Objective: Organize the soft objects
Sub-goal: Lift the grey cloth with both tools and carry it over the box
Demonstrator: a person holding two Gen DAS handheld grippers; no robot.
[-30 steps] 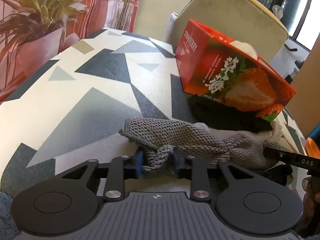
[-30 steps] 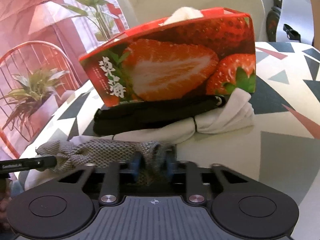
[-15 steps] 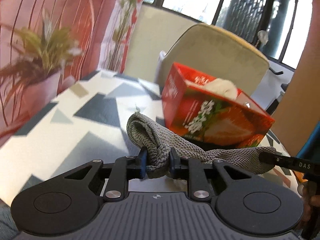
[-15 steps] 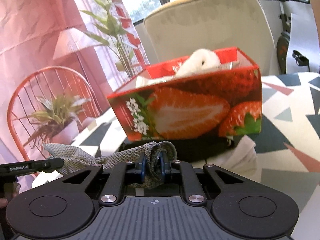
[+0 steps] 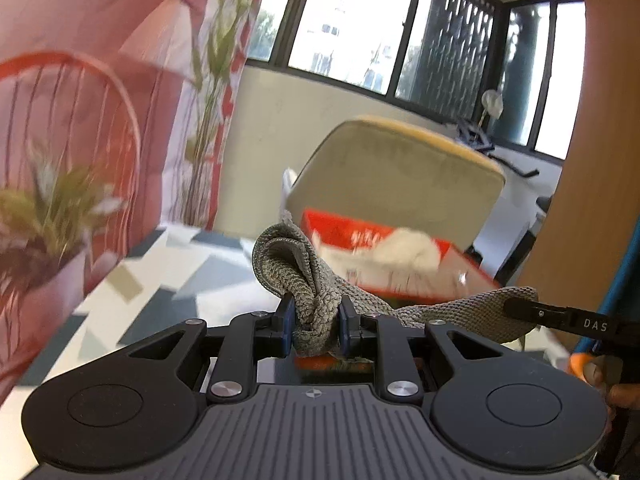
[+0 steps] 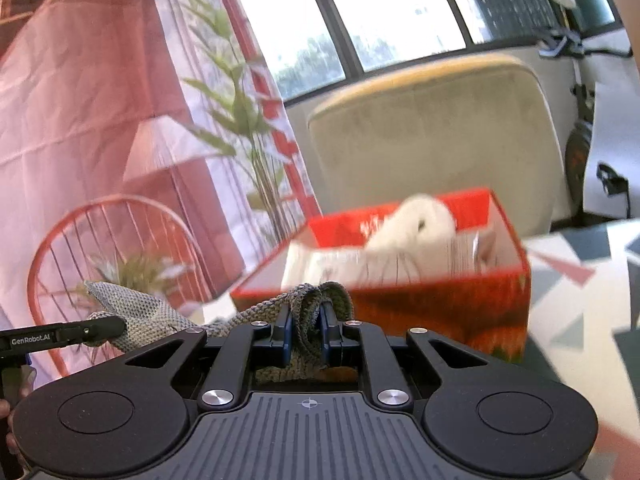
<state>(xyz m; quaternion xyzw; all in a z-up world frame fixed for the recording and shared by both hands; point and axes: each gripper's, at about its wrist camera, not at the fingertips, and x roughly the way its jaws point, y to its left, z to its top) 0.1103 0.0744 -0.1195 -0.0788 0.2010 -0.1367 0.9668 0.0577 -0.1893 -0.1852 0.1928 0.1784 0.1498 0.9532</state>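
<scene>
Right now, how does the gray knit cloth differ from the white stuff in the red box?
The gray cloth is coarse knit; the white stuff looks smooth, though it is blurred.
The cloth is held off the table, stretched between the left gripper and right gripper, both shut on it; the white stuff sits loose in the open red box, touched by neither.
Both look soft.

The left tool [image 5: 315,318] sits low in the centre of its own view, both fingers pinched tight on a bunched end of a grey knitted cloth [image 5: 296,268]. The right tool [image 6: 305,331] is likewise clamped on the cloth's other end, low and central in its view. Each tool's finger tip reaches into the other's view from the lower edge.
</scene>
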